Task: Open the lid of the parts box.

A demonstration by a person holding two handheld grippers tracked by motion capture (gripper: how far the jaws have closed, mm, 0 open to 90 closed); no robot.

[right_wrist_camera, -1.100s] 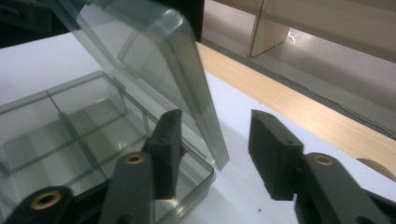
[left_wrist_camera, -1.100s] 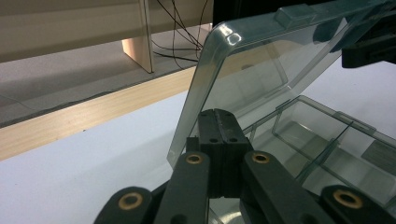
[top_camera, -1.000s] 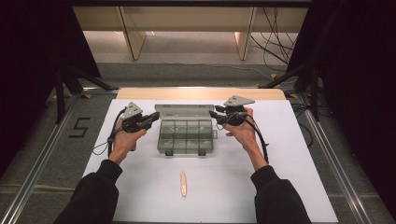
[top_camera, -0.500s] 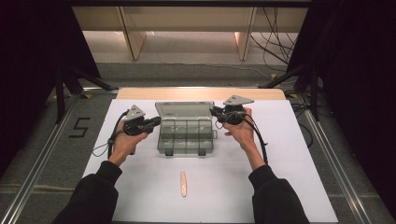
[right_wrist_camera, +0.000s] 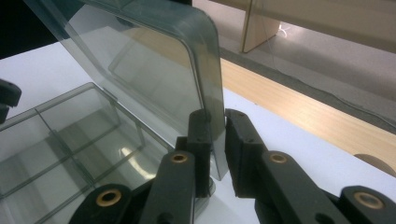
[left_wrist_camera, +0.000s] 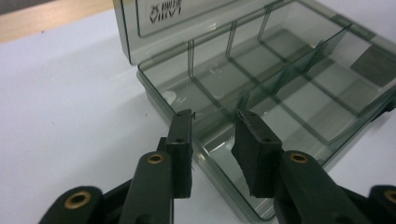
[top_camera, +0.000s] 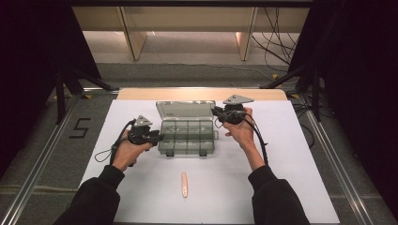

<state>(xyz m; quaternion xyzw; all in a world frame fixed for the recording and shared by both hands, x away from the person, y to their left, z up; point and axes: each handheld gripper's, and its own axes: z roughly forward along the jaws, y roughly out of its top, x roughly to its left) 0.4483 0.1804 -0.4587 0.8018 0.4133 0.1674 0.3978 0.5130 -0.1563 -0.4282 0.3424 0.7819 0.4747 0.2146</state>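
One clear compartment box (top_camera: 187,136) sits mid-desk (top_camera: 291,154), its lid (top_camera: 185,110) now raised at the far side; one pinkish stick (top_camera: 184,184) lies nearer. Two grippers: the left gripper (left_wrist_camera: 212,128) has just been spreading its fingers – released, straddling the box's left wall. The right gripper (right_wrist_camera: 215,135) has been closing and grasps the lid's edge. The compartments look empty.

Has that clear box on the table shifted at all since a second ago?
No. The box sits at the same spot against the table's wooden edge; its lid is still raised.
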